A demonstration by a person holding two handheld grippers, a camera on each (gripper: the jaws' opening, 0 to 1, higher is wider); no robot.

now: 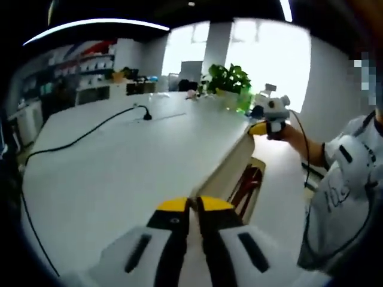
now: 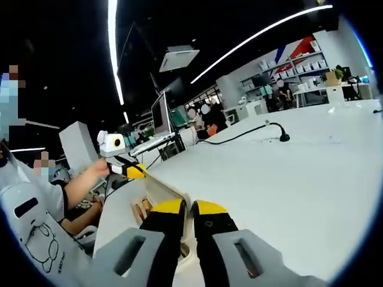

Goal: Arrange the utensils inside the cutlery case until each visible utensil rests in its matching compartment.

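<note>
Currently two grippers are up, one per hand, both over a single white table (image 1: 119, 173). In the left gripper view the left gripper (image 1: 192, 206) rises from the near edge with its yellow-tipped jaws pressed together, clenched on nothing. In the right gripper view the right gripper (image 2: 190, 209) reads the same: jaws closed against each other, nothing between them.

Each gripper also appears in the other's view. The right one sits far right past the table edge in the left gripper view, held in a hand; the left one sits at left in the right gripper view, held in a hand with a bare forearm behind it. Their jaw state from those angles: cannot tell.

Cutlery case (image 2: 157, 203): one, lying at the table's near-left edge in the right gripper view, just beyond and left of the right gripper's tips. Brown-handled utensils (image 2: 143, 210) show in its slots; count uncertain, at least two, partly hidden by the jaws. In the left gripper view the case (image 1: 239, 179) lies just right of the jaw tips, with reddish handles visible in one compartment.

Other items: one black cable (image 1: 84, 136) running across the table to a plug; one potted plant (image 1: 227, 81) at the far edge; shelving (image 1: 90, 69) far left; a monitor (image 2: 160, 112) and seated people beyond the table.
</note>
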